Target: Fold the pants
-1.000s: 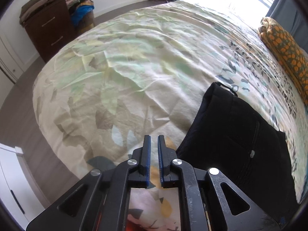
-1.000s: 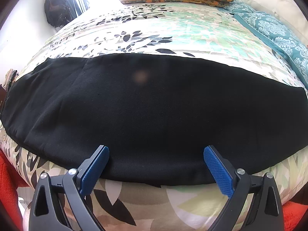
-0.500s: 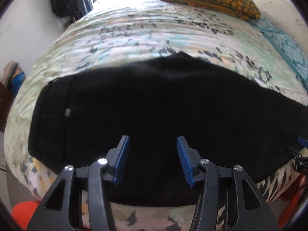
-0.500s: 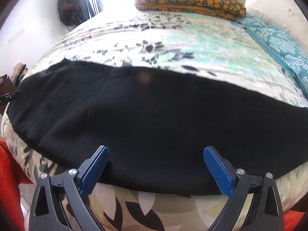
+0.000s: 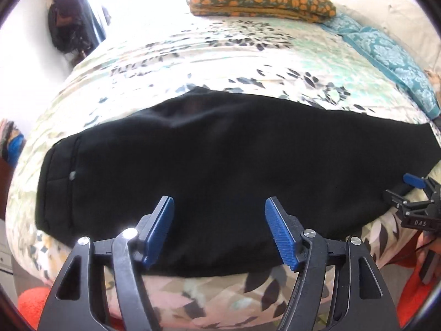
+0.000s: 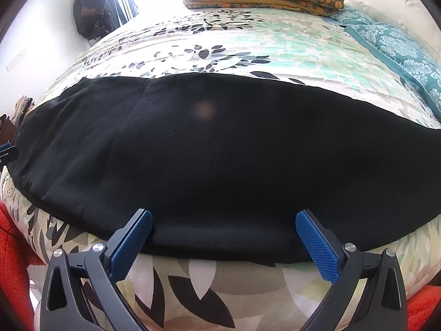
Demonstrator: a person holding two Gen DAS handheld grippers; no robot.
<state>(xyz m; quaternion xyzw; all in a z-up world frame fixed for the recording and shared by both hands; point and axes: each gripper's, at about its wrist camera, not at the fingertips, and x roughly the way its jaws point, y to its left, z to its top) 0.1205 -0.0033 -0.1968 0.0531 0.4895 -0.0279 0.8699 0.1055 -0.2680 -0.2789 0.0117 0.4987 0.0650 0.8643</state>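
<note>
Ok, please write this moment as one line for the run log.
pants: flat on bed, unfolded | left gripper: opening, nothing held, over near edge | right gripper: open, nothing held, over near edge

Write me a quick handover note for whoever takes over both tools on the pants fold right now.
Left tool: jaws opening, nothing pinched; it hangs over the near edge of the black pants, toward the waistband end.
Right tool: open, empty, over the near edge further along the legs.
Pants: spread lengthwise across the floral bedspread, seemingly folded leg over leg already, waistband to the left.
Done: pants laid flat in one long strip.
Left: grip the near edge or an end with both tools and fold the strip across its length, then tidy.
</note>
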